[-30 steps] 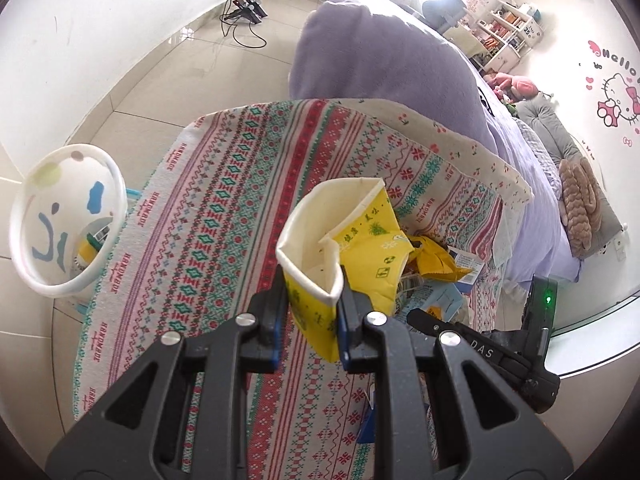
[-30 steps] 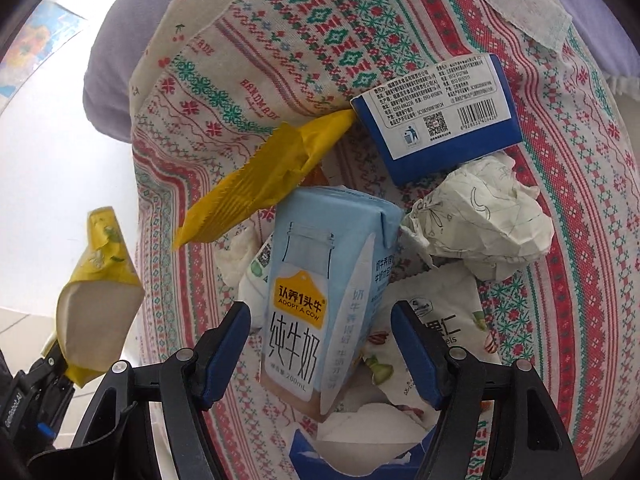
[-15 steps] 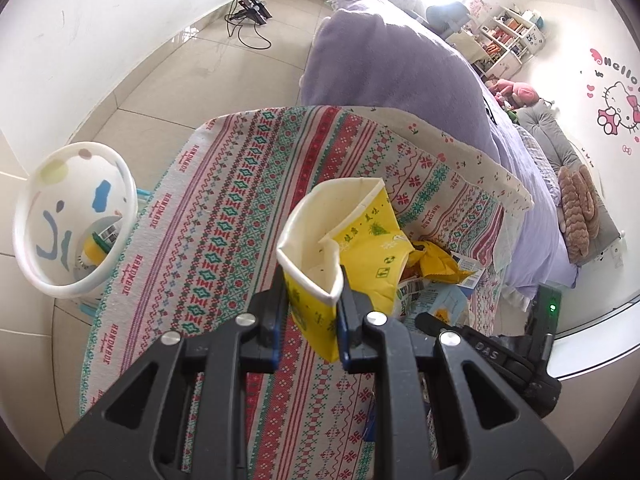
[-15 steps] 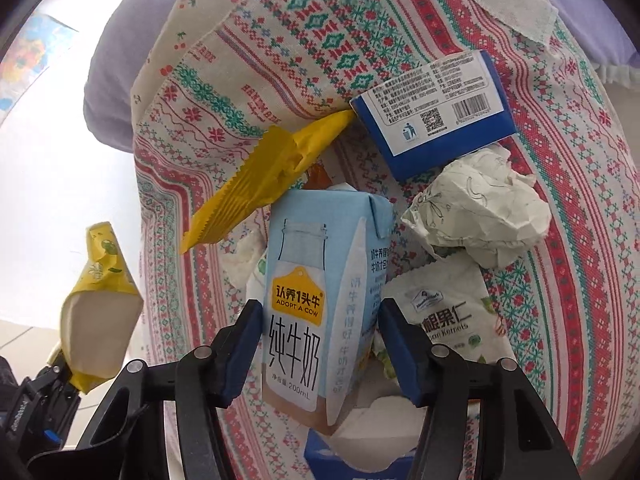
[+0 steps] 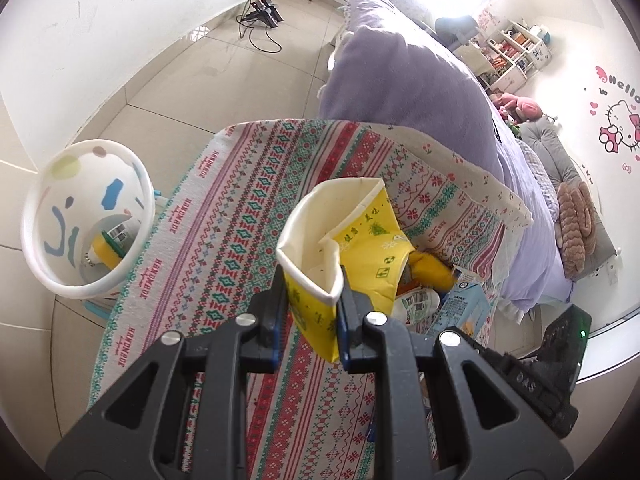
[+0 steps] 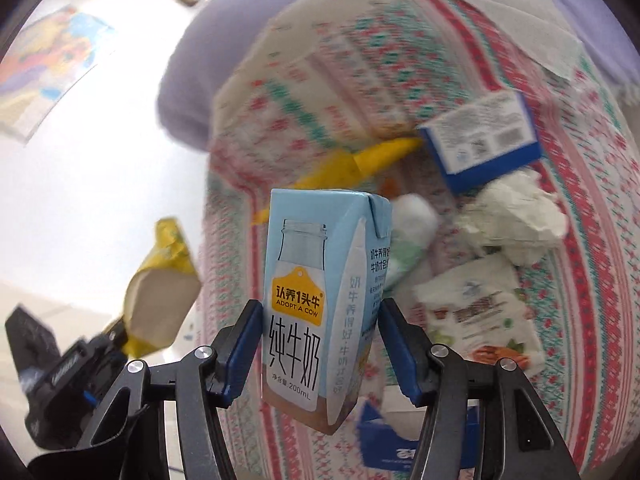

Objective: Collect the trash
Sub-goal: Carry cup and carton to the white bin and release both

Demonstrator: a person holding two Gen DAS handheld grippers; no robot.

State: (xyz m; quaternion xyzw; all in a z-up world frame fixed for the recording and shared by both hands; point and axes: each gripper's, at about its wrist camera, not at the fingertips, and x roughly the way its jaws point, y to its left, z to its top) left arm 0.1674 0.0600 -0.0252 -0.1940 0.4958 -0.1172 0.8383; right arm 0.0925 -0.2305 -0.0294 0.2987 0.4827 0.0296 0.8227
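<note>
Bedroom with pale tiled floor [image 5: 168,92], white walls, a Hello Kitty wall sticker [image 5: 618,124] reading "Hello", a bookshelf far back. Left wrist view: bed with a lilac duvet [image 5: 408,80]; over its near end lies a striped woven cloth [image 5: 224,248] printed "HANDMADE" along the edges. Left gripper [image 5: 312,308] fingers nearly closed, pinching a crushed yellow paper cup [image 5: 332,256] by its lower end; cup's long axis runs up and away from the fingers, open white-lined mouth at the top, green print on the yellow side too small to read. On the floor left of the bed, well apart from the cup, stands a white bin [image 5: 86,220] with coloured blotches and some trash at the bottom. Behind the cup a heap of trash on the cloth, part hidden. Right wrist view, background motion-blurred: right gripper [image 6: 320,344] fingers have just been closing and now clamp a light-blue milk carton [image 6: 320,280] at mid-width, pads on both its sides; carton upright, long axis vertical, lifted clear above the cloth. Its label reads "ADOPT A COW", "200mL", with large Chinese characters. Beyond it on the cloth: a yellow wrapper [image 6: 360,160], a blue-and-white box [image 6: 484,136] with a barcode, crumpled white paper [image 6: 516,216], a nut snack bag [image 6: 484,316]. Yellow cup in the left gripper shows at lower left.
</note>
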